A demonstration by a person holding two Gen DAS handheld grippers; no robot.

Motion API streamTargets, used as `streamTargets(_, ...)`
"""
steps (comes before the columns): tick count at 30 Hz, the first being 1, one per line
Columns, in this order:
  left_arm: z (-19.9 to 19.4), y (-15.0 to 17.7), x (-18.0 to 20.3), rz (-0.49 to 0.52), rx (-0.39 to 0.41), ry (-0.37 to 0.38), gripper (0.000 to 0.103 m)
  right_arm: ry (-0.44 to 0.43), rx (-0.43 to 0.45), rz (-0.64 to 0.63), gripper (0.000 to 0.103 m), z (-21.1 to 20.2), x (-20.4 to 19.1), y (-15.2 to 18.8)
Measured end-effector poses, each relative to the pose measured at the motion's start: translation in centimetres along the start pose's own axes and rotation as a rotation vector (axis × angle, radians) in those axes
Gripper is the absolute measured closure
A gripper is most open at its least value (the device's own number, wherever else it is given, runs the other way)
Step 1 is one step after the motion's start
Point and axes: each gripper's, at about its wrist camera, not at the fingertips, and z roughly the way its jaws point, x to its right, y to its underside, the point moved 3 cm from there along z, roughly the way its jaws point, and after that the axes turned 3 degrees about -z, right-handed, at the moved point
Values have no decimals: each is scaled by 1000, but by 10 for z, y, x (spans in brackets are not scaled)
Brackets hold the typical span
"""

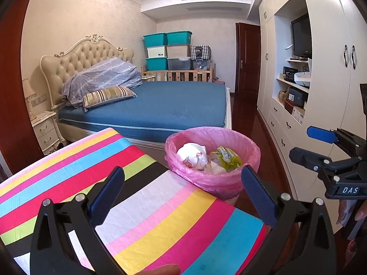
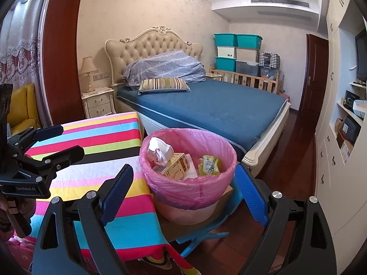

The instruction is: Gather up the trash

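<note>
The pink-lined bin (image 2: pixel 188 171) is my marker here; it sits on a blue stool (image 2: pixel 206 231) just beside the striped table (image 2: pixel 96 160), with the bed (image 2: pixel 218 107) behind it. Inside the bin I can see 3 bits of trash: a white crumpled wad (image 2: pixel 158 150) at the back on the table side, a yellow carton (image 2: pixel 175 166) in the middle, and a green wrapper (image 2: pixel 208 163) on the side away from the table; so the trash is already in the bin, I would say.

The left gripper (image 1: pixel 183 197) hangs over the table cloth, just to the table side of the bin; its jaws stand wide apart and hold nothing. The right gripper (image 2: pixel 185 198) hangs right in front of the bin, a bit lower than its rim; its jaws are wide too, and they hold nothing.

The part of the table top that I can see has no trash on it; I cannot see the floor on the far side of the bin.

To do this step well, I think both grippers should look around slowly for any last bit; keep the jaws wide until a piece sits between the fingers; and stay off the thin pink bag, since a bump could tip the bin off the stool.
</note>
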Motion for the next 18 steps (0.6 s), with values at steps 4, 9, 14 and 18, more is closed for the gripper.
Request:
streamTargets(4,0,0,0,1,0,-1,5,-2,2,-1,18,0,1,0)
streamTargets(9,0,1,1,1,-1,-1,5,2,-1,-3,18,-1,0,0)
streamTargets(14,2,5,2,4,-6,3,5,8,-2,0,18,-1,1,1)
streamTargets(18,4,9,4,13,-12,7,5,11,-8,9,18,0,2,2)
